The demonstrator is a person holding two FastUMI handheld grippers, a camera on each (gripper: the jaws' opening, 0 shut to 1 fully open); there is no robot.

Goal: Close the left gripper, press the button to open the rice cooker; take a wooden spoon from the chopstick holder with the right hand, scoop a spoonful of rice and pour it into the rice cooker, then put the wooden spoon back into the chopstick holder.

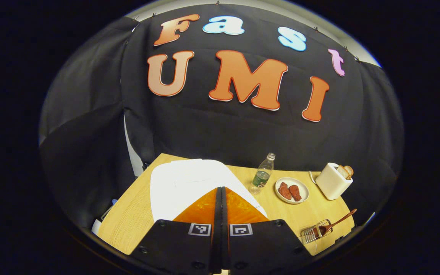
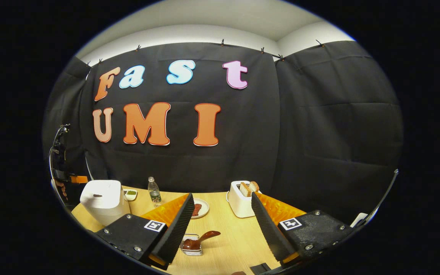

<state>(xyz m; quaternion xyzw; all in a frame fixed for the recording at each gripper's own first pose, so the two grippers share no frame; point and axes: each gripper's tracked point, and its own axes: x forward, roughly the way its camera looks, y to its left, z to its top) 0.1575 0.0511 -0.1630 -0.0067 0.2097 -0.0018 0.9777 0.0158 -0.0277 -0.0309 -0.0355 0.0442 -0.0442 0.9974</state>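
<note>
On the bench (image 2: 227,236), we grab the light, stiff wooden spoon (image 2: 199,240) by its handle; right hand-held gripper (image 2: 220,223) wide, left hand-held gripper (image 1: 221,208) closed.

White rice cooker (image 2: 104,200), lid down, sits near the table's (image 2: 227,236) left edge; the wooden spoon (image 2: 201,240) leans in the wire chopstick holder (image 2: 191,245) near the front edge
</note>
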